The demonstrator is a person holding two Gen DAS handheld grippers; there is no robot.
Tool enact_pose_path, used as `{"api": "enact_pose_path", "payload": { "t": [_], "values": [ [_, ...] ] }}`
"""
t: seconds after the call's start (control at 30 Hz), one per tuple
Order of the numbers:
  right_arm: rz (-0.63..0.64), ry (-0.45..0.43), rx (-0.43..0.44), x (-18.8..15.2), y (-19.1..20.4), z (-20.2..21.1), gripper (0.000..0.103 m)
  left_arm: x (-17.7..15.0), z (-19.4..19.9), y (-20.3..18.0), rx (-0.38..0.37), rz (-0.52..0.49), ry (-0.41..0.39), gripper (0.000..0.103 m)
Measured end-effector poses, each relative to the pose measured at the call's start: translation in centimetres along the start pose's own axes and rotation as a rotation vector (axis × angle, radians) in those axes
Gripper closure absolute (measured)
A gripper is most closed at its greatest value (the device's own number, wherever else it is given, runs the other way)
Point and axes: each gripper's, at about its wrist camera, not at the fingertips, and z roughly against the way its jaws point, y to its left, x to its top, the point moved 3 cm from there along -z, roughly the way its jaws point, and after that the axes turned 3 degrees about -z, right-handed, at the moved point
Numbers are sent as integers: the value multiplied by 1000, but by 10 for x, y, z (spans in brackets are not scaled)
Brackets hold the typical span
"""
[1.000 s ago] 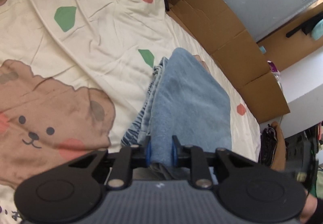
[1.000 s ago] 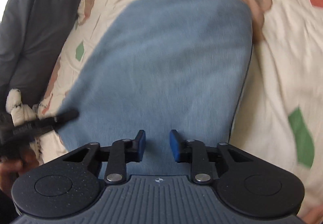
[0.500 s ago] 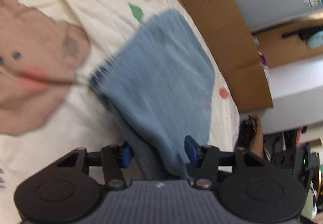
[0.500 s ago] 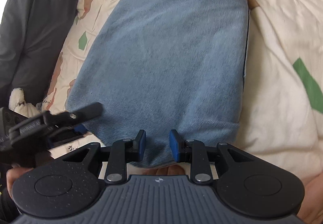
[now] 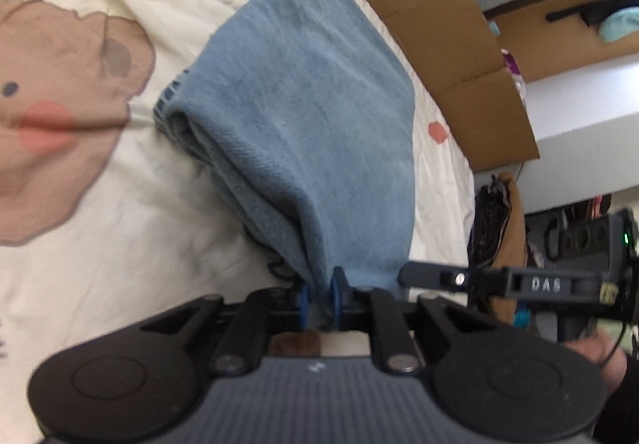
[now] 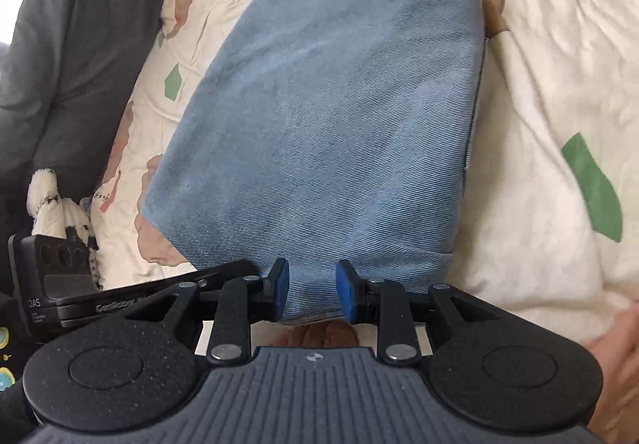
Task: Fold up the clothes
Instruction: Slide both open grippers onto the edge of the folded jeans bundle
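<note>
A folded pair of light blue jeans (image 5: 311, 116) lies on a cream bedsheet (image 5: 120, 224) printed with bears; it also shows in the right wrist view (image 6: 331, 124). My left gripper (image 5: 319, 298) is shut on the near edge of the jeans, the cloth pinched between its blue pads. My right gripper (image 6: 311, 290) is shut on the near edge of the same jeans, its pads a little apart with thick cloth between them. The right gripper also shows at the right of the left wrist view (image 5: 499, 282), and the left gripper at the left of the right wrist view (image 6: 131, 298).
Flattened cardboard (image 5: 439, 24) lines the bed's far side against a grey wall. A dark grey blanket (image 6: 68, 56) and a white plush toy (image 6: 56, 208) lie at the left of the right wrist view. The bedsheet (image 6: 539, 104) spreads to the right.
My left gripper was open half a second ago and has shut on the jeans' near edge. The jeans have settled flatter on the bed. My right gripper keeps its hold.
</note>
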Motion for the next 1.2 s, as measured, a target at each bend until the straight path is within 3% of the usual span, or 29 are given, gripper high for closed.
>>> {"api": "enact_pose_path", "payload": {
  "t": [0.03, 0.1, 0.3, 0.4, 0.47, 0.53, 0.63, 0.7, 0.77, 1.0, 1.2],
  "values": [
    [19, 13, -7, 4, -1, 2, 70, 1, 6, -1, 16, -15, -1, 76],
    [46, 24, -24, 13, -3, 9, 70, 5, 19, -2, 38, -41, -11, 72],
    [45, 37, -42, 38, -18, 30, 70, 24, 54, -15, 115, -152, -51, 72],
    [31, 42, -53, 46, -24, 38, 68, 37, 68, -27, 114, -192, -67, 69],
    [32, 35, -59, 48, -23, 42, 60, 47, 75, -35, 119, -222, -92, 59],
    [32, 37, -49, 51, -23, 43, 59, 59, 79, -41, 157, -252, -143, 54],
    [41, 37, -43, 59, -27, 44, 59, 82, 76, -43, 211, -269, -168, 51],
    [30, -4, -14, 62, -31, 46, 56, 99, 71, -43, 229, -275, -180, 43],
    [14, -54, 16, 65, -37, 47, 46, 112, 59, -42, 251, -294, -171, 42],
    [-101, -226, 89, 63, -84, 46, 45, 142, 19, -24, 277, -328, -101, 46],
    [-91, -266, 144, 67, -95, 21, 45, 147, -7, -10, 263, -320, -31, 48]
  ]
}}
